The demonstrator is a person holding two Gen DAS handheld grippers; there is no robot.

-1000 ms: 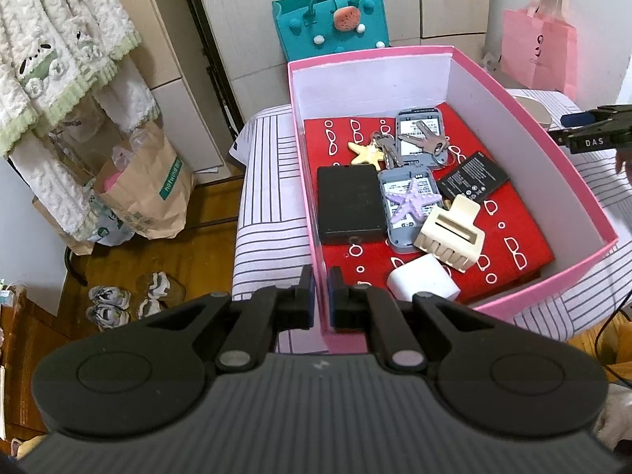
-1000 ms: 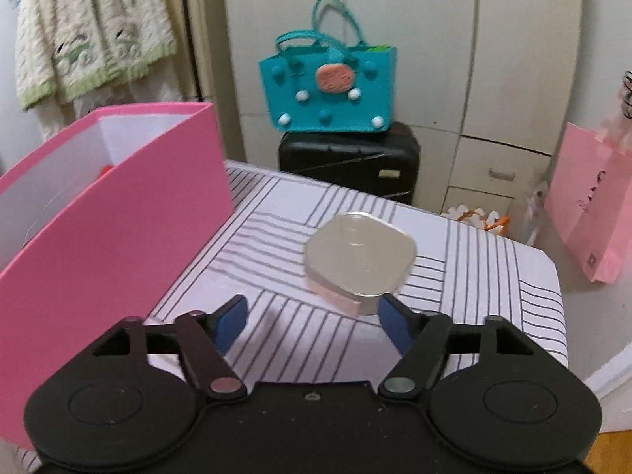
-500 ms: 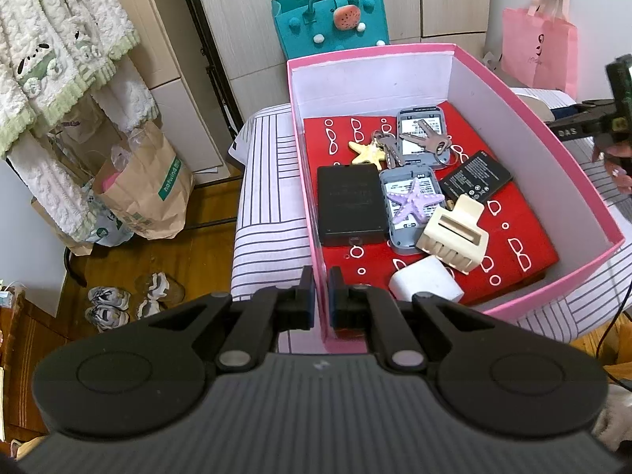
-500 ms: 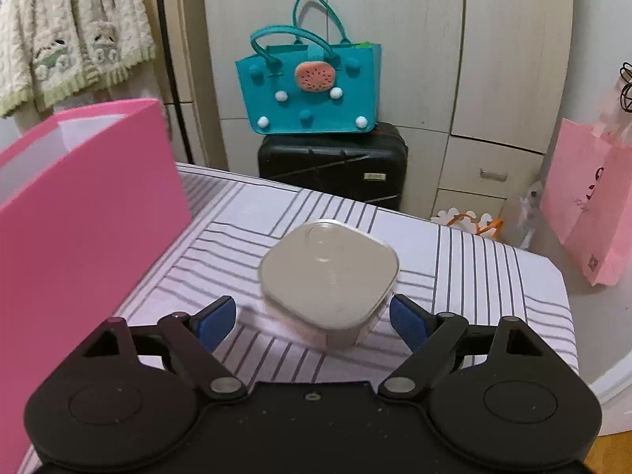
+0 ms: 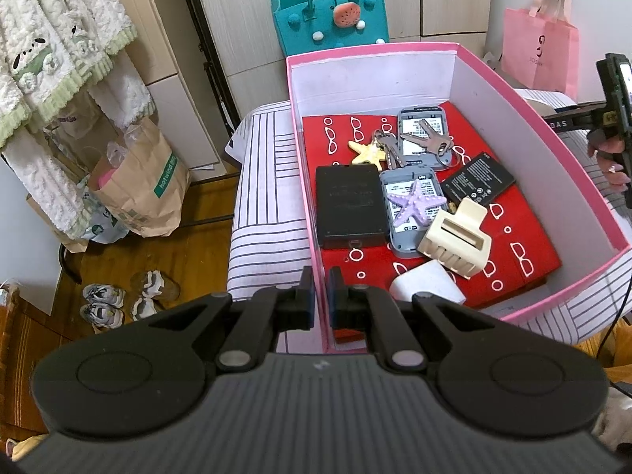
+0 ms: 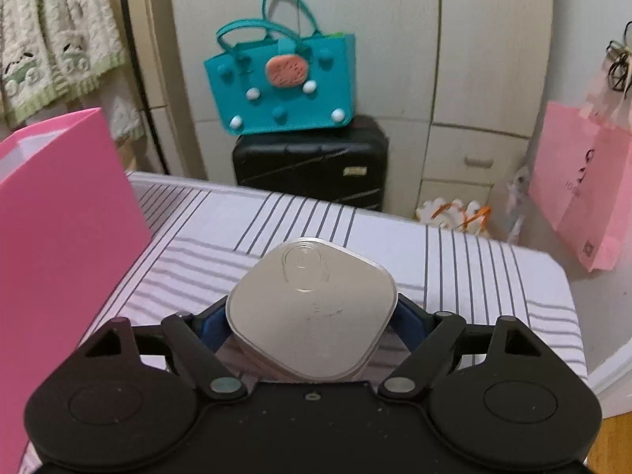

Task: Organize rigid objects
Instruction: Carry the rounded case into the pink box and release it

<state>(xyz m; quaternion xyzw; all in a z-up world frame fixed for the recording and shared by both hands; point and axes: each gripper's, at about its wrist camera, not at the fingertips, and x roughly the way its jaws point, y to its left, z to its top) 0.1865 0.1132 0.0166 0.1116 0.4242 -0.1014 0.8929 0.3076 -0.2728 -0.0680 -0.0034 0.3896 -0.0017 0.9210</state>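
My left gripper is shut on the near wall of the pink box. The box holds a black case, two grey phones, keys, a black battery, a yellow starfish, a purple starfish, a cream hair clip and a white block. In the right wrist view a silver square tin sits on the striped cloth between the open blue fingers of my right gripper. The fingers stand close beside its two sides. The box's pink wall stands to the left.
A teal felt bag sits on a black suitcase behind the table. A pink paper bag hangs at the right. On the floor at the left are a brown paper bag and shoes.
My right gripper has moved forward to the silver tin, so that the tin now lies between its fingers. The left gripper has kept its hold on the box wall.
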